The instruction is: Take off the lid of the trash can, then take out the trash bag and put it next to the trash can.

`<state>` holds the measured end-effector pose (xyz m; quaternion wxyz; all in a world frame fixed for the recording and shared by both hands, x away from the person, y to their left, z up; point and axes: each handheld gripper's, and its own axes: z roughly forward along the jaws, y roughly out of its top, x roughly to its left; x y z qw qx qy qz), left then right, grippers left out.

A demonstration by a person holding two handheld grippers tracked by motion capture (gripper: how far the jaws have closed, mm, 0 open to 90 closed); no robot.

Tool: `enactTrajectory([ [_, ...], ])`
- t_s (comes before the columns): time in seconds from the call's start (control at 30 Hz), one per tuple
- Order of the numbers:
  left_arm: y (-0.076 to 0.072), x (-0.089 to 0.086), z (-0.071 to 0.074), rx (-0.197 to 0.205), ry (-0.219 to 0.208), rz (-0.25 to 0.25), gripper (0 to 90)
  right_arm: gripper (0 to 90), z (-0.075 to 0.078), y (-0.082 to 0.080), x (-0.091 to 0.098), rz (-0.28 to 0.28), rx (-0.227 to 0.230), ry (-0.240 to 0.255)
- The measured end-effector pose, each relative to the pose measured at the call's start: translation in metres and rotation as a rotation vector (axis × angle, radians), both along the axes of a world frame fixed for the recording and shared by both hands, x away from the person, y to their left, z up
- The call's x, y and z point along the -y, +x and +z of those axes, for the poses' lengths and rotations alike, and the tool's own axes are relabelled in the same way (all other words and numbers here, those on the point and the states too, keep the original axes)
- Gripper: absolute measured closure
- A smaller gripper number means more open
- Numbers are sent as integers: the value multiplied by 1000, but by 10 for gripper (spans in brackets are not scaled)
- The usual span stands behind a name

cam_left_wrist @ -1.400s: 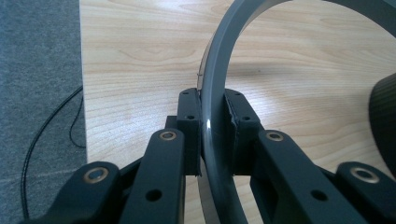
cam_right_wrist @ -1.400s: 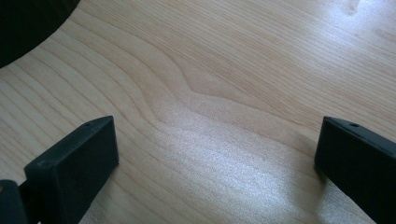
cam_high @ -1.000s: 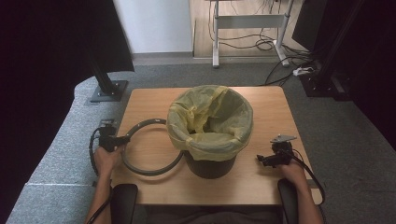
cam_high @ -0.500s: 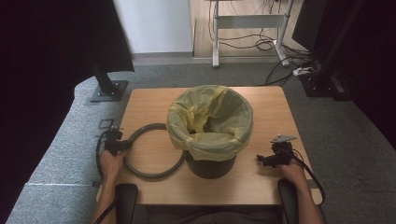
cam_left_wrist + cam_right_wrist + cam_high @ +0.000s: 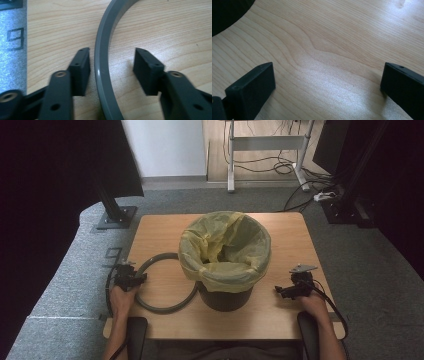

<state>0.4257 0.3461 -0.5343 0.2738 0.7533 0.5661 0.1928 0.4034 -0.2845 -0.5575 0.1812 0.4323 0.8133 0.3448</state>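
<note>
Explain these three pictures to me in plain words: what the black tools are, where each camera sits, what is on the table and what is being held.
A person sits at a wooden table and holds a hand tool with two black tongs in each hand. The wide picture comes from a camera above, looking down; the forearms come in from the bottom. The other two pictures come from small cameras that ride on the tools and look along their tongs.

In the middle stands a dark bin lined with a yellow bag. Beside it a grey ring lies flat on the wood.

The left tongs straddle the ring's band. Their jaws have just been opening, and the pads stand clear of it, so it is let go rather than gripped. The right tongs are open over bare wood and hold nothing.
</note>
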Motion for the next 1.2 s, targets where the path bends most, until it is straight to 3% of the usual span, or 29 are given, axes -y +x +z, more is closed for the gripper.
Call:
enactTrajectory([
  [0.23, -2, 6, -7, 18, -5, -62, 173, 0, 0, 0, 0, 1, 0, 0],
  [0.37, -3, 7, -9, 25, -5, -66, 120, 0, 0, 0, 0, 0, 0, 1],
  [0.5, -1, 10, -12, 18, -4, -73, 1, 0, 0, 0, 0, 2, 0, 1],
  [0.93, -1, 9, -12, 19, -5, -78, 0, 0, 0, 0, 0, 2, 0, 1],
  [1.2, 1, 10, -8, -15, 2, -80, 7, 0, 2, 1, -1, 18, -14, -10],
])
